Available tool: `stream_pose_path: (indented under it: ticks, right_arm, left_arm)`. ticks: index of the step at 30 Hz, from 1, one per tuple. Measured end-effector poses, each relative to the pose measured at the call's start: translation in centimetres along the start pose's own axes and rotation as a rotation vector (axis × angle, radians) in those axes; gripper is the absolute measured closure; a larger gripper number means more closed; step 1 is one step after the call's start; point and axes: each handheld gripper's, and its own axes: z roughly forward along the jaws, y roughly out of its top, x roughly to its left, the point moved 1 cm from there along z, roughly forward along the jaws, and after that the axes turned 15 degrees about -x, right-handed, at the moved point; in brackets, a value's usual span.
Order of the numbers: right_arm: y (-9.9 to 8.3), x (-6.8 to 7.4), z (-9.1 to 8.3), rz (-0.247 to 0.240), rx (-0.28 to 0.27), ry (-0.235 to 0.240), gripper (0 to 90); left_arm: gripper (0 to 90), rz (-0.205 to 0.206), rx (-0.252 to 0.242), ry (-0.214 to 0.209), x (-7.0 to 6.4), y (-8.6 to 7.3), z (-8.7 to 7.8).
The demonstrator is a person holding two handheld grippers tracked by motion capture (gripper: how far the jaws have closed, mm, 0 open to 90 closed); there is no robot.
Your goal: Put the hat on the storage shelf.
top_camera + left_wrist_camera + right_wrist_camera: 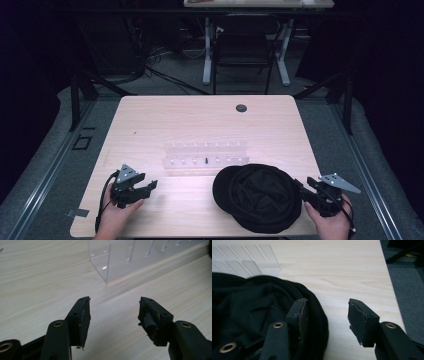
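Desk [200, 120], light wood, carries everything. Landmark is the black hat [260, 196]: soft cloth cap lying flat on the desk near the front edge, toward the right side. Just behind the hat, touching or almost touching its back rim, a clear plastic rack [205, 156] with slots, lying across the desk middle; one small dark bit sits in it, too small to tell what.

Hat handling, as a guess: light, floppy, no stiff body, will sag and fold when lifted from one point. Not fragile, not slippery, cloth should bite well on the pads. Best hold looks like the thick rolled rim on its right edge, where the fabric doubles up; pinching the flat crown would likely just bunch loose cloth. Two-point lift, opposite rims, would keep it from drooping.

Right hand-held gripper [311, 192] sits at the hat's right edge, jaws spread apart, released. In the right gripper view [325, 312] one jaw lies over the hat's rim [317, 315], the other over bare desk, so the rim is between them but not pinched.

Left hand-held gripper [145, 187] well left of the hat, released too, jaws wide over bare wood [113, 311], the rack's end [112, 262] ahead of it.
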Motion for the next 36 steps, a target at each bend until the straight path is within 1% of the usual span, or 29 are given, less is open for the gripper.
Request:
stream_pose_path:
  ticks: [1, 2, 5, 6, 7, 8, 9, 10, 11, 12, 13, 15, 16, 17, 18, 19, 20, 21, 22, 23, 24, 27, 28, 29, 30, 31, 32, 34, 36]
  right_arm:
    - [0.0, 0.0, -0.1, -0.005, -0.019, 0.0, 46.4]
    - [0.1, 0.0, -0.1, -0.025, -0.044, -0.001, 45.5]
    - [0.3, 0.0, -0.2, -0.03, -0.049, -0.003, 45.5]
    - [0.3, 0.0, -0.2, -0.026, -0.046, -0.009, 45.3]
    - [0.5, 0.0, -0.2, -0.028, -0.015, -0.043, 44.9]
    - [0.6, -0.1, -0.2, -0.011, 0.018, -0.055, 45.2]
    - [0.6, -0.2, -0.2, 0.02, 0.037, -0.035, 43.5]
    - [0.7, -0.5, 0.1, 0.07, 0.084, 0.01, 32.9]
    - [0.7, -0.5, 0.1, 0.07, 0.084, 0.01, 32.9]
    - [0.7, -0.5, 0.2, 0.075, 0.099, 0.027, 26.3]
    - [0.7, -0.4, 0.4, 0.074, 0.12, 0.032, 14.3]
    - [0.7, -0.2, 0.4, 0.04, 0.126, 0.041, 11.2]
    - [0.8, 0.0, 0.4, 0.029, 0.141, 0.053, 10.5]
    - [0.8, 0.0, 0.4, 0.029, 0.141, 0.053, 10.5]
    - [0.9, 0.2, 0.4, 0.008, 0.152, 0.047, 11.2]
    - [1.0, 0.3, 0.4, -0.004, 0.151, 0.041, 14.7]
    - [1.1, 0.3, 0.4, -0.009, 0.147, 0.041, 18.4]
    - [1.1, 0.3, 0.4, -0.009, 0.147, 0.041, 18.4]
    - [1.4, 0.0, 0.3, -0.018, 0.138, 0.035, 25.7]
    - [1.5, -0.2, 0.2, -0.018, 0.138, 0.038, 27.4]
    - [1.6, -0.3, 0.2, -0.018, 0.141, 0.043, 30.5]
    - [1.9, -0.6, 0.1, -0.018, 0.146, 0.043, 31.3]
    - [2.1, -0.8, 0.0, -0.012, 0.141, 0.023, 27.2]
    - [2.1, -0.8, 0.0, -0.012, 0.141, 0.023, 27.2]
    - [2.3, -0.9, -0.1, -0.016, 0.145, 0.025, 25.7]
    - [2.3, -0.9, -0.1, -0.016, 0.145, 0.025, 25.7]
    - [2.3, -0.8, -0.1, -0.019, 0.146, 0.028, 26.0]
    - [2.5, -0.8, 0.0, -0.036, 0.164, 0.035, 37.9]
    - [2.6, -0.7, 0.2, -0.048, 0.184, 0.035, 42.3]
  left_arm:
    - [42.0, 0.008, -0.004, 0.005, 0.0, 0.0, 0.0]
    - [40.7, 0.008, -0.004, 0.005, 0.0, 0.0, 0.0]
    - [40.4, 0.024, -0.009, 0.006, -0.1, 0.0, 0.0]
    - [40.4, 0.03, -0.021, -0.001, -0.1, 0.1, -0.1]
    - [40.4, 0.032, -0.019, 0.004, -0.2, 0.3, -0.2]
    - [40.4, 0.019, -0.004, 0.012, -0.2, 0.4, -0.4]
    - [40.5, -0.004, 0.006, 0.014, -0.3, 0.5, -0.5]
    - [40.3, -0.035, 0.016, 0.008, -0.3, 0.5, -0.7]
    - [39.1, -0.035, 0.016, 0.008, -0.3, 0.5, -0.7]
    - [39.1, -0.022, 0.031, 0.018, -0.3, 0.6, -0.7]
    - [34.5, -0.014, 0.036, 0.023, -0.3, 0.6, -0.8]
    - [27.2, -0.019, 0.037, 0.029, -0.2, 0.7, -0.8]
    - [23.4, -0.029, 0.051, 0.014, -0.1, 0.8, -0.9]
    - [19.7, -0.029, 0.051, 0.014, -0.1, 0.8, -0.9]
    - [19.2, -0.028, 0.047, 0.0, -0.1, 0.9, -1.0]
    - [19.2, -0.012, 0.048, -0.01, -0.2, 1.0, -1.1]
    - [17.7, 0.019, 0.037, -0.024, -0.4, 1.0, -1.3]
    - [16.0, 0.019, 0.037, -0.024, -0.4, 1.0, -1.3]
    - [17.6, 0.049, 0.029, -0.014, -0.7, 1.2, -1.4]
    - [20.0, 0.049, 0.029, -0.014, -0.7, 1.2, -1.4]
    - [23.1, 0.063, 0.02, -0.003, -0.9, 1.3, -1.6]
    - [27.4, 0.073, 0.012, 0.005, -0.9, 1.3, -1.6]
    - [29.0, 0.081, 0.02, 0.006, -0.8, 1.2, -1.5]
    - [29.0, 0.081, 0.02, 0.006, -0.8, 1.2, -1.5]
    - [29.7, 0.094, 0.025, 0.019, -0.6, 1.0, -1.4]
    - [31.7, 0.094, 0.025, 0.019, -0.6, 1.0, -1.4]
    - [31.7, 0.09, 0.029, 0.038, -0.5, 1.0, -1.3]
    - [32.5, 0.074, 0.026, 0.044, -0.3, 1.0, -1.3]
    - [35.9, 0.062, 0.022, 0.04, -0.2, 1.0, -1.4]
